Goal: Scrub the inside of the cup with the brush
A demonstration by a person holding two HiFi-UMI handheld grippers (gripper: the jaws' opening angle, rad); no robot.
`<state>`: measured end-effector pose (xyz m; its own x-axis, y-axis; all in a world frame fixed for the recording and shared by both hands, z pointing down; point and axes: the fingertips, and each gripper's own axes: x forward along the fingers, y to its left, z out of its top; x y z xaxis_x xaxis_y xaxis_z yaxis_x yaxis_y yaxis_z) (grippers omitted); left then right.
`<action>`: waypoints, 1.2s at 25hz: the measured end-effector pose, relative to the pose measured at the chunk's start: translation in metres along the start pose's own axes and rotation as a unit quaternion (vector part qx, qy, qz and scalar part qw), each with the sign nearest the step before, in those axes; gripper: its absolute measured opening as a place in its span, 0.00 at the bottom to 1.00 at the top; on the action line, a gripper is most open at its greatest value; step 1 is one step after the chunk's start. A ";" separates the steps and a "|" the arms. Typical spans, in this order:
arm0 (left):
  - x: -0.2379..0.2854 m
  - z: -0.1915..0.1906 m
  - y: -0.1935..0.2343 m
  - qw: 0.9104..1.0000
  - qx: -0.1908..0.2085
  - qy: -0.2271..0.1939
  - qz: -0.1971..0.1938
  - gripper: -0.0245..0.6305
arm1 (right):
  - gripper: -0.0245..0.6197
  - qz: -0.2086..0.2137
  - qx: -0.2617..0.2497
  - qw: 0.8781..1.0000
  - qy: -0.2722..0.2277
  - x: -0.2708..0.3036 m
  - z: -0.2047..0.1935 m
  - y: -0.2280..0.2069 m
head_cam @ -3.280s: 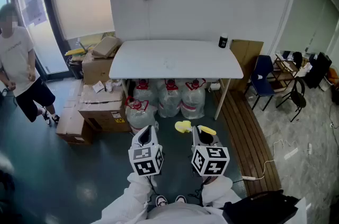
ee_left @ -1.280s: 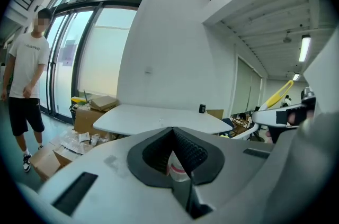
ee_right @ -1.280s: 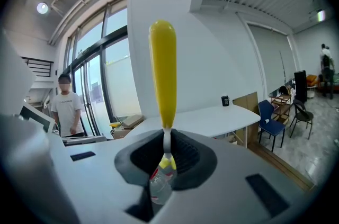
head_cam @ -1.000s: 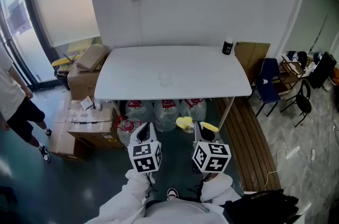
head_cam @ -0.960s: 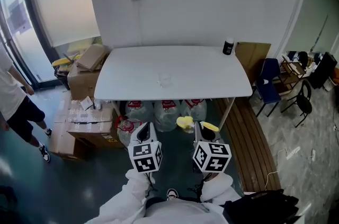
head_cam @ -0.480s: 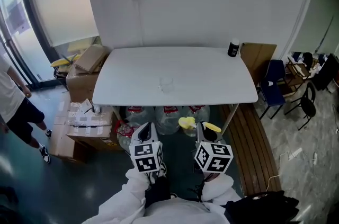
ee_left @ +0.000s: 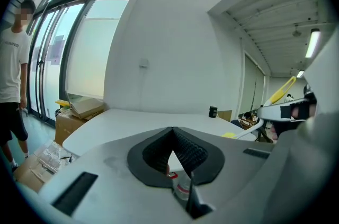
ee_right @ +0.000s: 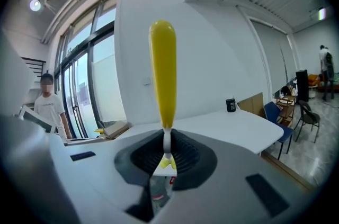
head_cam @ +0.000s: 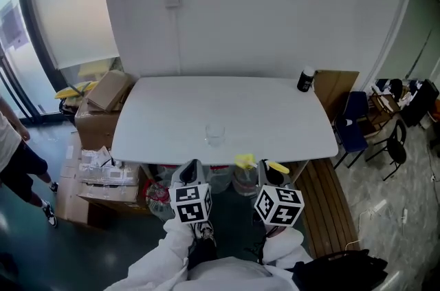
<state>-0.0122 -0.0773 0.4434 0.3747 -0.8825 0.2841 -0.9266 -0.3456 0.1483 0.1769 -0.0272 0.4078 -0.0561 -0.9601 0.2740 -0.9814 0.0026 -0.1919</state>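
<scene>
A clear cup (head_cam: 214, 133) stands upright near the front middle of the white table (head_cam: 172, 117). My left gripper (head_cam: 192, 167) hovers at the table's front edge, short of the cup and slightly left of it. In the left gripper view its jaws (ee_left: 172, 138) are shut with nothing between them. My right gripper (head_cam: 269, 171) is beside it, shut on a yellow brush (head_cam: 245, 161). In the right gripper view the pads (ee_right: 177, 157) clamp its white neck and the yellow handle (ee_right: 163, 74) rises straight up. The left gripper view does not show the cup.
A black bottle (head_cam: 306, 80) stands at the table's far right corner. Water jugs (head_cam: 237, 181) sit under the table. Cardboard boxes (head_cam: 100, 100) are stacked to the left, where a person (head_cam: 14, 159) stands. Blue chairs (head_cam: 354, 124) and a wooden pallet (head_cam: 326, 193) lie to the right.
The table has come closer in the head view. Both grippers moved forward together, from over the floor to the table's front edge. Their jaws stayed as they were.
</scene>
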 end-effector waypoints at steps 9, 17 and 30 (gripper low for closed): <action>0.083 0.022 0.026 1.000 0.003 0.018 -0.015 0.03 | 0.17 -0.029 0.014 0.999 0.010 0.077 0.017 -0.015; 0.154 0.050 0.051 1.000 0.006 0.014 -0.022 0.03 | 0.17 -0.040 0.018 0.999 -0.004 0.143 0.044 -0.017; 0.191 0.022 0.072 0.999 -0.004 0.050 -0.017 0.03 | 0.17 -0.033 0.010 0.999 0.024 0.197 0.059 -0.044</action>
<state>-0.0081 -0.2777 0.4878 0.4079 -0.8338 0.3720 -0.9130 -0.3721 0.1670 0.2195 -0.2333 0.4145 -0.0015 -0.9434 0.3316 -0.9794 -0.0655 -0.1908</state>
